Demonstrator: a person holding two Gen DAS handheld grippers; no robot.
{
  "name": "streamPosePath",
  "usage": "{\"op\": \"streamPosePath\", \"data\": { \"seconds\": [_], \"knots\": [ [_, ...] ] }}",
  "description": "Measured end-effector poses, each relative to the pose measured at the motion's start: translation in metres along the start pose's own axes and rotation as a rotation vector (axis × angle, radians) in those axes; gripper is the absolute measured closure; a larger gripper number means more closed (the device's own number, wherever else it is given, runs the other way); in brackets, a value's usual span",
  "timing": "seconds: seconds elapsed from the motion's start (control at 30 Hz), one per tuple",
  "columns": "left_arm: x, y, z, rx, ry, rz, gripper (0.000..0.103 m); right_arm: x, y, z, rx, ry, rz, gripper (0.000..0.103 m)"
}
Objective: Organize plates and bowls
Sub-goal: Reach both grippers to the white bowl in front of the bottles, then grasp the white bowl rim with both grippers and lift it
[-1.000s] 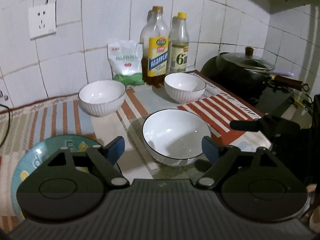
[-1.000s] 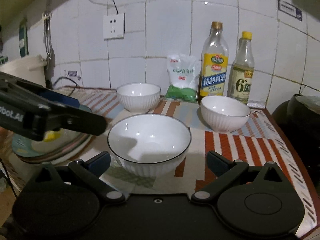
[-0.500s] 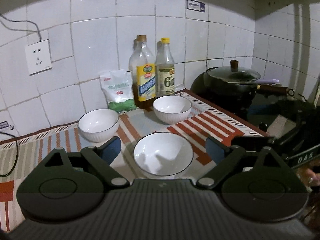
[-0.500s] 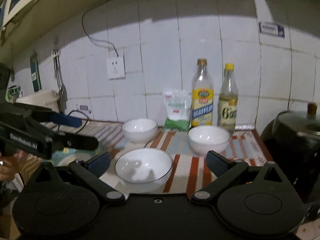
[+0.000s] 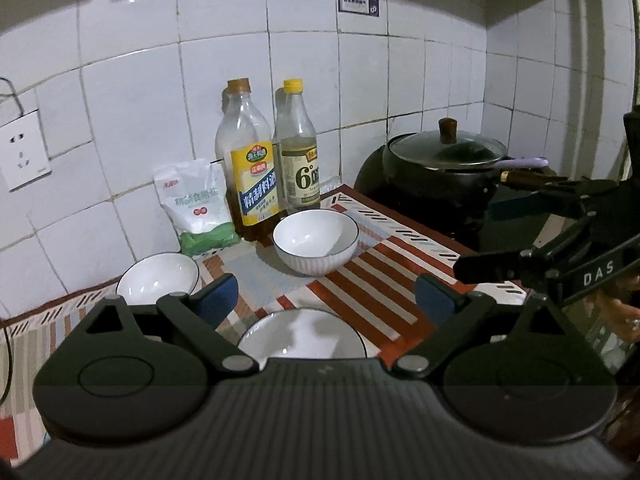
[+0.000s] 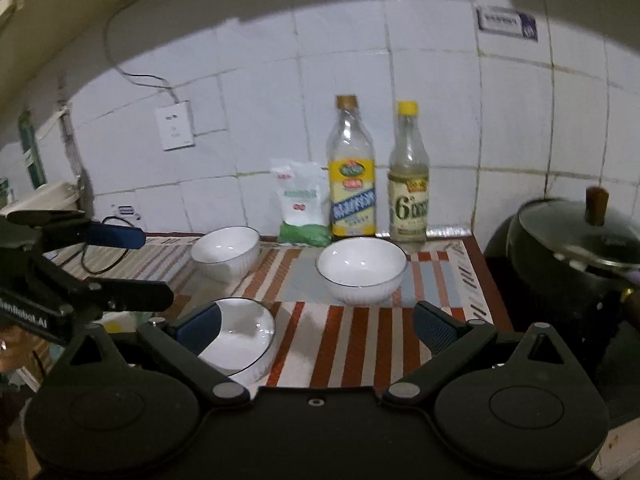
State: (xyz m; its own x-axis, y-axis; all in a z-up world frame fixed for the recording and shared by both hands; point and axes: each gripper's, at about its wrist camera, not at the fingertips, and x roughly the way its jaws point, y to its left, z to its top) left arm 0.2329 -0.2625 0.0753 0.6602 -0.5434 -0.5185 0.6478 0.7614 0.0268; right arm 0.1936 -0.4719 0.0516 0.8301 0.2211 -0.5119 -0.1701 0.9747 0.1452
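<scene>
Left gripper [image 5: 326, 292]: spread wide, jaws just been opening, nothing between them; held above the nearest bowl.
Right gripper [image 6: 316, 324]: spread too, empty, off to that bowl's right.
Nearest white ceramic bowl with dark rim [image 5: 302, 334]: on the striped cloth mat [image 5: 376, 280], right under the left claw.
Other two ribbed white bowls [image 5: 315, 240] [image 5: 158, 278]: well apart, further back on the mat.
Risk: a descent off-centre could tip a rim or skid a bowl on the loose cloth.
Obstacles: two glass condiment bottles [image 5: 250, 168], white salt bag [image 5: 196, 204] close behind the bowls; black lidded wok [image 5: 444, 172] at right could be knocked.
</scene>
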Motion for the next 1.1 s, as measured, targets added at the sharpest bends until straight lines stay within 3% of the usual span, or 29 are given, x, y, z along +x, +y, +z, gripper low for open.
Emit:
{"op": "streamPosePath", "data": {
  "seconds": [0.13, 0.2, 0.3, 0.73, 1.1],
  "knots": [
    [0.027, 0.003, 0.010, -0.006, 0.034, -0.006, 0.005, 0.020, -0.014, 0.010, 0.046, 0.031, 0.025, 0.002],
    [0.038, 0.006, 0.014, -0.012, 0.043, -0.006, 0.004, 0.029, -0.021, 0.014, 0.071, 0.046, 0.039, 0.010],
    [0.054, 0.013, 0.016, -0.021, 0.016, -0.007, 0.002, 0.042, -0.030, 0.018, 0.111, 0.050, 0.056, 0.010],
    [0.144, 0.052, 0.026, -0.259, 0.101, -0.060, 0.004, 0.104, -0.070, 0.026, 0.199, 0.043, 0.050, 0.015],
    [0.192, 0.057, 0.026, -0.221, 0.192, -0.019, 0.018, 0.150, -0.087, 0.018, 0.194, 0.056, 0.012, 0.024]
  ]
}}
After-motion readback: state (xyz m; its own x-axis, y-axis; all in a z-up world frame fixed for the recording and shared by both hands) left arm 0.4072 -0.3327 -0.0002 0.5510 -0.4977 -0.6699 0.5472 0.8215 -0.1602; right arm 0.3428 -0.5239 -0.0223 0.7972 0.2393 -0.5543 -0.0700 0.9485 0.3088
